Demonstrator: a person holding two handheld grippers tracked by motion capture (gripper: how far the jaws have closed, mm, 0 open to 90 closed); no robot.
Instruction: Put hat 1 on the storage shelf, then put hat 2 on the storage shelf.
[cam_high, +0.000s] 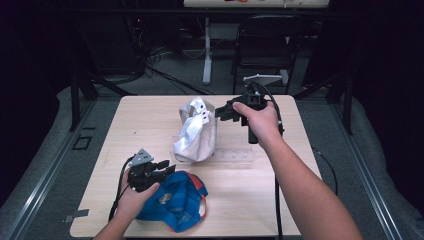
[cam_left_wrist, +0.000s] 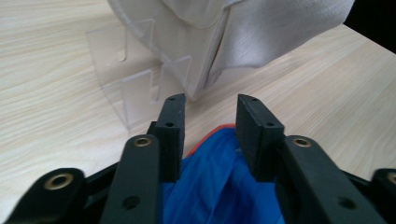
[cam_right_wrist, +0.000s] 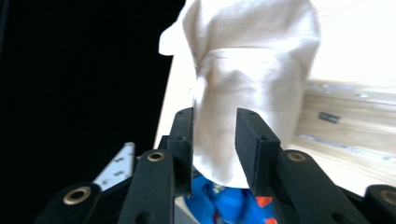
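Judging by how things lay, the step in hand was setting a white cap (cam_high: 196, 131) onto a clear plastic stand (cam_high: 235, 156) near the middle of the table (cam_high: 150, 115), while a blue cap (cam_high: 175, 201) waited at the near edge. The right gripper (cam_high: 220, 111) hovered just beside the white cap's crown, jaws spread and pinching nothing; in the right gripper view the pale cloth (cam_right_wrist: 247, 84) sat beyond the fingertips, apart from the pads. The left gripper (cam_high: 167, 167) rested over the blue cap with its jaws also spread, the blue fabric (cam_left_wrist: 219, 182) lying loose between them and not squeezed.

To finish this well, I'd say the right gripper should back off straight from the crown without snagging cloth, since the white cap leaned on the stand and a sideways drag could tip it. The left gripper would do best to take the blue cap by its brim or a firm fold, low, and lift before swinging toward the stand.

Counted: two caps, one white and one blue; one clear stand; two grippers; one table
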